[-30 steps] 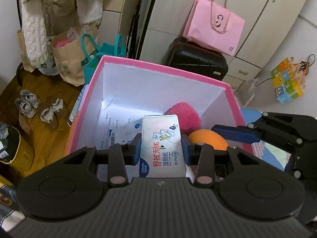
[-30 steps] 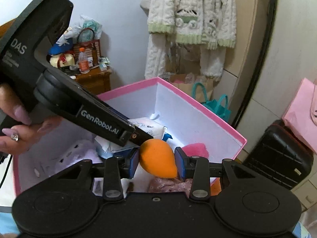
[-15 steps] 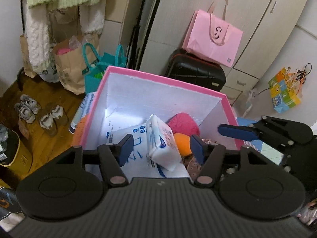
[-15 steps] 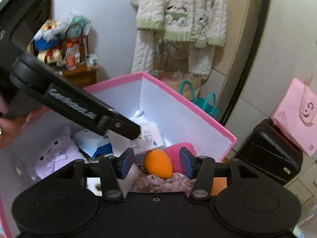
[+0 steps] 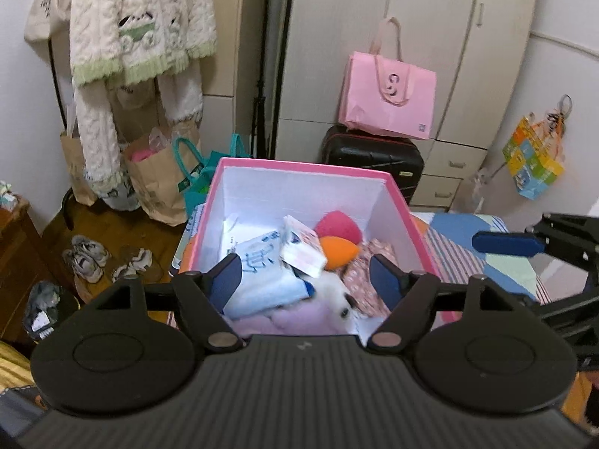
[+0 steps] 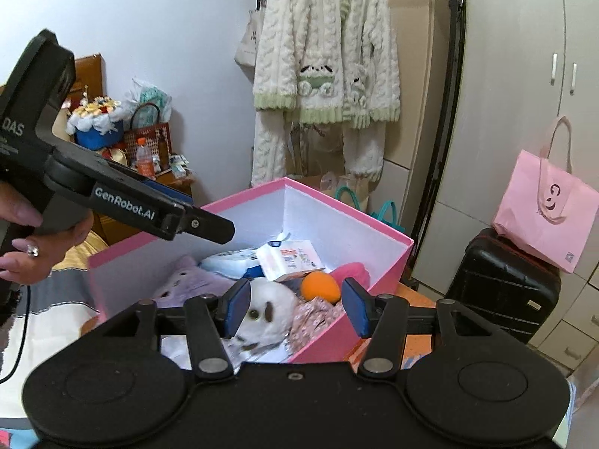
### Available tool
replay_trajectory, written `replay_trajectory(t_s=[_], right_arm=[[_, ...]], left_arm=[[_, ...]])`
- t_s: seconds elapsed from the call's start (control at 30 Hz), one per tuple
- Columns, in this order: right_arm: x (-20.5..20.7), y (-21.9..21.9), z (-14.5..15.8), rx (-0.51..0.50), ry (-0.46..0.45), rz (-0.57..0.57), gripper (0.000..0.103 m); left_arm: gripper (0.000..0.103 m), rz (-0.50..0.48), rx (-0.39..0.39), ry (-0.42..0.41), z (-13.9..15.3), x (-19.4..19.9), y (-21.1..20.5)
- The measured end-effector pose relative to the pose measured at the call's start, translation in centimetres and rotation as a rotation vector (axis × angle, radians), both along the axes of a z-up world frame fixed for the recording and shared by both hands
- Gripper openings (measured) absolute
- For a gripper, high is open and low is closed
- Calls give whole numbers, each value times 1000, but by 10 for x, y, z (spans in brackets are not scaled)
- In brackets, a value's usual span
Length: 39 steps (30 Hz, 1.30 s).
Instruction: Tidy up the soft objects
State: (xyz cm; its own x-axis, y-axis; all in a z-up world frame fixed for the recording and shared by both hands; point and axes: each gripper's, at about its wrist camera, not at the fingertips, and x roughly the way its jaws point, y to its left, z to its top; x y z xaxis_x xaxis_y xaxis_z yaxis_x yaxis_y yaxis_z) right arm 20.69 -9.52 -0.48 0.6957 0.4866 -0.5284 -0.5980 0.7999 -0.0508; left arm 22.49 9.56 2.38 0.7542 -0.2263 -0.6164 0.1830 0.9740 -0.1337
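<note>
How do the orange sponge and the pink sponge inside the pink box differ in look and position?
The orange sponge is smooth and egg-shaped with a pointed end; the pink sponge looks fuzzier and broader. The orange sponge shows almost whole, on the floral cloth; the pink sponge lies behind it, partly hidden, nearer the box wall. Both lie loose in the box, touching, held by no gripper.

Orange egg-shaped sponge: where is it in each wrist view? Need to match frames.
Left wrist: orange egg-shaped sponge lies in the pink box, centre frame, below the pink sponge, right of the wipes pack.
Right wrist: sponge sits centre frame, near the box's right wall, beside the white plush.
Shared landmark: pink paper bag on the black suitcase.
</note>
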Motion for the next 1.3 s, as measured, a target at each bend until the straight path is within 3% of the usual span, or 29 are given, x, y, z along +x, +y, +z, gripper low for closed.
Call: replay_trajectory(t_s=[0.27, 0.47, 0.63, 0.87, 0.97, 1.07, 1.13, 1.3], right_arm=[[-44, -19, 8, 43, -30, -4, 60], [-75, -31, 15, 59, -68, -19, 62], [-99, -35, 22, 35, -87, -66, 66], [-126, -43, 23, 34, -111, -140, 74], [-140, -46, 18, 49, -110, -176, 85], [-152, -50, 15, 68, -110, -207, 86], [-159, -52, 13, 81, -103, -224, 93], [-167, -56, 7, 72, -83, -324, 103]], left_arm=[[78, -123, -22, 4, 12, -44, -22], [79, -150, -9, -38, 19, -76, -33], [79, -151, -54, -83, 27, -100, -31], [85, -194, -111, -134, 30, -135, -30], [88, -238, -125, -155, 28, -154, -36], [96, -247, -104, -188, 24, -171, -43], [101, -233, -89, -194, 21, -177, -47], [103, -143, -8, -191, 13, -186, -55]])
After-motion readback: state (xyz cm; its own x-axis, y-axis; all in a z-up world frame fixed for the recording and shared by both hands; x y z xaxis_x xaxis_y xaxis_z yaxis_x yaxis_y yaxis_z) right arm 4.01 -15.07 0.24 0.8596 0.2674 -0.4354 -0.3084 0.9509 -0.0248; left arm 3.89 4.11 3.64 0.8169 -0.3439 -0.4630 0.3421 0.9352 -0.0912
